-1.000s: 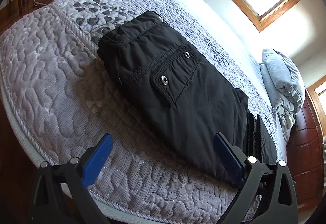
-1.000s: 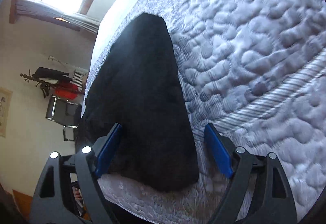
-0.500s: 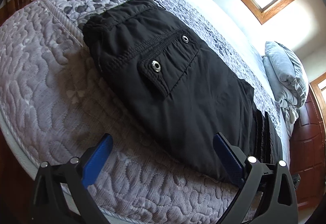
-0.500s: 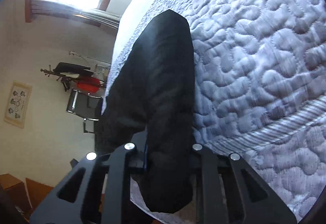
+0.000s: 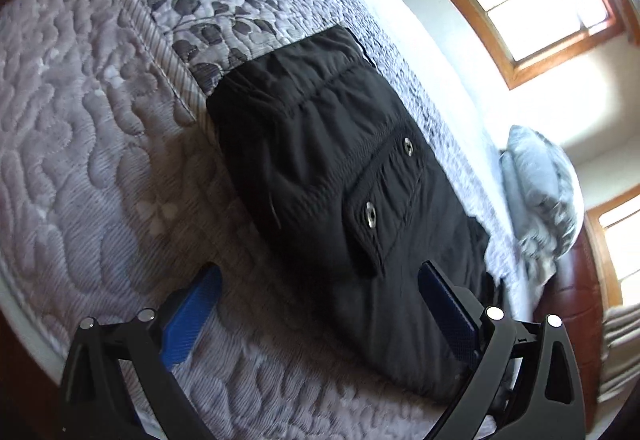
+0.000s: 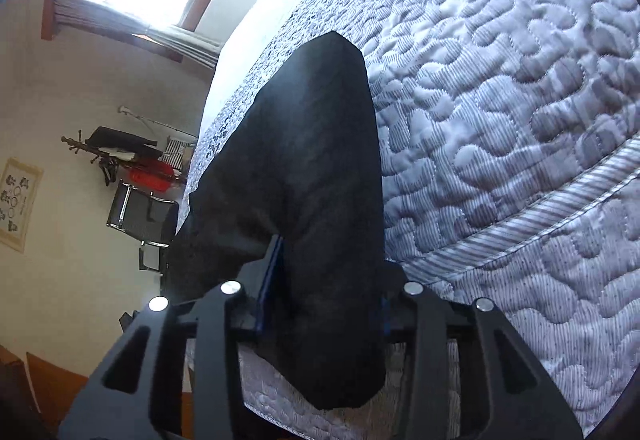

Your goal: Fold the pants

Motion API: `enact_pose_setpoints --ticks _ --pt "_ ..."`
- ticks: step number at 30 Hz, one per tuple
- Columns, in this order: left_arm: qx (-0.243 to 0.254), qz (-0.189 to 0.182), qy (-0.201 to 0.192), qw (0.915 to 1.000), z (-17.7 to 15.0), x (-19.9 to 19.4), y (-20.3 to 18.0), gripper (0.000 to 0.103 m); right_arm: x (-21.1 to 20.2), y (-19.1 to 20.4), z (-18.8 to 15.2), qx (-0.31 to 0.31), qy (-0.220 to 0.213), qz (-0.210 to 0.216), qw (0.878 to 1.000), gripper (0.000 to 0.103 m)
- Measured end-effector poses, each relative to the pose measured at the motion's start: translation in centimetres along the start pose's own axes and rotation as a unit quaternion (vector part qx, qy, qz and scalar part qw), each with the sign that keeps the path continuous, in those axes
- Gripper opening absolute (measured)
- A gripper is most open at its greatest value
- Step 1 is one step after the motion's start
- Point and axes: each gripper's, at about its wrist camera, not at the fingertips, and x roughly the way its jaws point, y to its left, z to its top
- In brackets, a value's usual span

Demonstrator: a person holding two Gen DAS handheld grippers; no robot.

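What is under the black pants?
The pants lie on a grey quilted bedspread that shows all around them. The part right beneath is covered by the cloth, so anything there cannot be seen.

My left gripper [image 5: 318, 314]: matte black angular frame with triangular cut-outs, round silver screw heads at the joints, and two ribbed blue pads [image 5: 191, 316]. My right gripper [image 6: 324, 292]: the same black frame, silver screws and thin blue pad edges [image 6: 272, 280].

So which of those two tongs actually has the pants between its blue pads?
The right tongs: the black pants fill their gap, jaws opening. The left tongs stand wide, pinching nothing.
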Motion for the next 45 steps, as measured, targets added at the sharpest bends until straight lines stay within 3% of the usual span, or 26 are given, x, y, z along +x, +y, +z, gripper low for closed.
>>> enact_pose_setpoints --ticks 5,10,19,25,26,30,39,45 --pt "-0.051 -0.050 -0.002 0.9974 2.1 0.9 2.0 0.099 -0.7 -0.2 -0.5 0.002 -0.011 -0.004 1.000 0.041" --pt "-0.072 -0.103 -0.002 0.9921 3.6 1.9 2.7 0.099 -0.9 -1.3 -0.4 0.006 -0.010 -0.007 1.000 0.042" --pt "-0.090 -0.105 -0.007 0.9903 4.7 3.8 1.4 0.099 -0.1 -1.5 -0.4 0.008 -0.012 -0.012 1.000 0.047" --pt "-0.126 -0.125 -0.014 0.9840 4.7 3.7 1.4 0.099 0.5 -0.6 -0.4 0.006 -0.011 -0.021 1.000 0.052" --pt "-0.127 -0.123 -0.014 0.9841 4.7 3.6 1.7 0.095 0.5 -0.5 -0.4 0.004 -0.010 -0.023 1.000 0.052" --pt "-0.123 -0.077 -0.017 0.9892 4.9 3.4 1.9 0.058 0.9 -0.2 -0.5 0.004 -0.010 -0.029 1.000 0.057" --pt "-0.097 -0.060 -0.036 0.9928 4.0 2.6 1.7 0.031 1.4 -0.3 -0.8 0.009 -0.009 -0.031 0.999 0.062" --pt "-0.059 -0.060 -0.060 0.9947 4.1 1.3 -1.0 0.022 1.1 -0.7 -1.0 0.012 -0.010 -0.031 0.999 0.065"
